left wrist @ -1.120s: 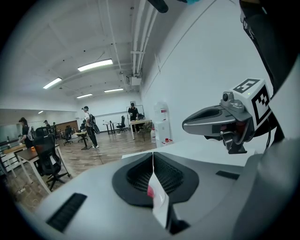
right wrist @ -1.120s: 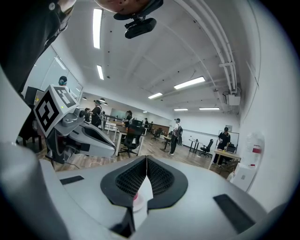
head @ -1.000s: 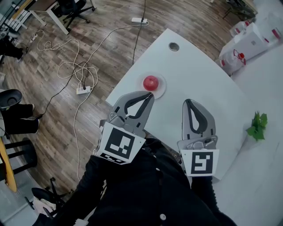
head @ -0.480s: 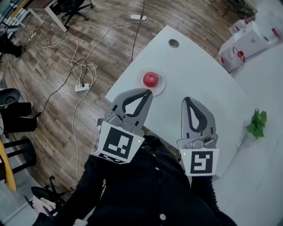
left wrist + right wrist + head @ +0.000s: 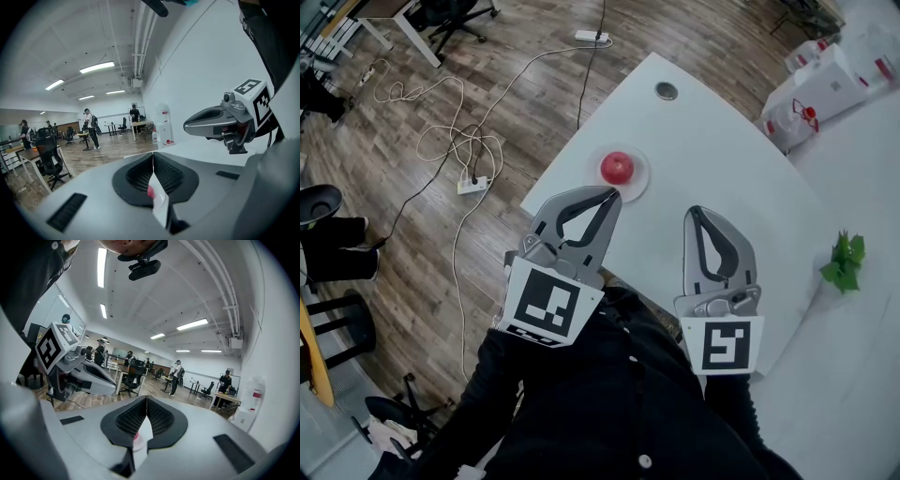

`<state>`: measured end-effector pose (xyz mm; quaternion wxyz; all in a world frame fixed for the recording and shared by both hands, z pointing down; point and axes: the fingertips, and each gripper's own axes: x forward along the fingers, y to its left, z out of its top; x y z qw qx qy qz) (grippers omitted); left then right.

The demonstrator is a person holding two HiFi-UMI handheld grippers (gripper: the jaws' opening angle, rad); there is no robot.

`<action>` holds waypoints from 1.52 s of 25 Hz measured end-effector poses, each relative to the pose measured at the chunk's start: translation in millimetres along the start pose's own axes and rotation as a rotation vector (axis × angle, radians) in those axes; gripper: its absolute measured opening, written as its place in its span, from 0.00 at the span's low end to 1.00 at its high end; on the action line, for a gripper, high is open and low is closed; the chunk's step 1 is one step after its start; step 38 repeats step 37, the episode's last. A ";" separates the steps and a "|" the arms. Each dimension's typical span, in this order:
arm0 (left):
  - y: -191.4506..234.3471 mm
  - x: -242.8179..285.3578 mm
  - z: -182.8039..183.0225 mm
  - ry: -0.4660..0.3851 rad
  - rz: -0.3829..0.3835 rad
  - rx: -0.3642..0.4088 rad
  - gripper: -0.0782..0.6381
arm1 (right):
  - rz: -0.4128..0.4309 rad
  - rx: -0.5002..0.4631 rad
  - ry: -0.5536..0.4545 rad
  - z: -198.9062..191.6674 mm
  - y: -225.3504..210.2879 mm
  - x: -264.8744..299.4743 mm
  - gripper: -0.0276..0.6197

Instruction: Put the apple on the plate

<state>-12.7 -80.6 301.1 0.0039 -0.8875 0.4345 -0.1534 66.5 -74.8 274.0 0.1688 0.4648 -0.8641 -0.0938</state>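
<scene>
A red apple (image 5: 617, 168) sits on a small clear plate (image 5: 639, 178) near the left edge of the white table (image 5: 712, 159). My left gripper (image 5: 614, 192) is shut and empty, its tips just short of the plate. My right gripper (image 5: 694, 214) is also shut and empty, to the right and nearer my body. In the left gripper view the jaws (image 5: 153, 155) meet in a line, with a sliver of the apple (image 5: 150, 191) showing below them. In the right gripper view the jaws (image 5: 146, 400) are likewise together, above a bit of the apple (image 5: 137, 436).
A round cable hole (image 5: 667, 90) lies at the table's far end. A small green plant (image 5: 844, 262) stands at the right, and white boxes (image 5: 825, 84) at the far right. Cables and a power strip (image 5: 473, 186) lie on the wood floor left of the table.
The head view has shifted a little, so the apple and plate sit slightly higher in the picture. Both grippers stay shut and in place.
</scene>
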 end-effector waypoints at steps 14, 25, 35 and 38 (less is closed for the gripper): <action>-1.3 3.9 -2.7 0.015 0.003 -0.020 0.13 | 0.009 -0.007 0.012 -4.3 -0.6 1.2 0.11; -3.3 5.7 -8.3 0.019 -0.019 -0.007 0.13 | 0.023 -0.011 0.023 -7.2 3.4 4.6 0.11; -4.4 6.2 -8.1 0.029 -0.019 -0.031 0.13 | 0.043 -0.027 0.046 -8.8 8.8 7.0 0.11; -5.5 7.4 -9.3 0.032 -0.023 -0.029 0.13 | 0.046 -0.034 0.044 -9.8 8.7 7.6 0.11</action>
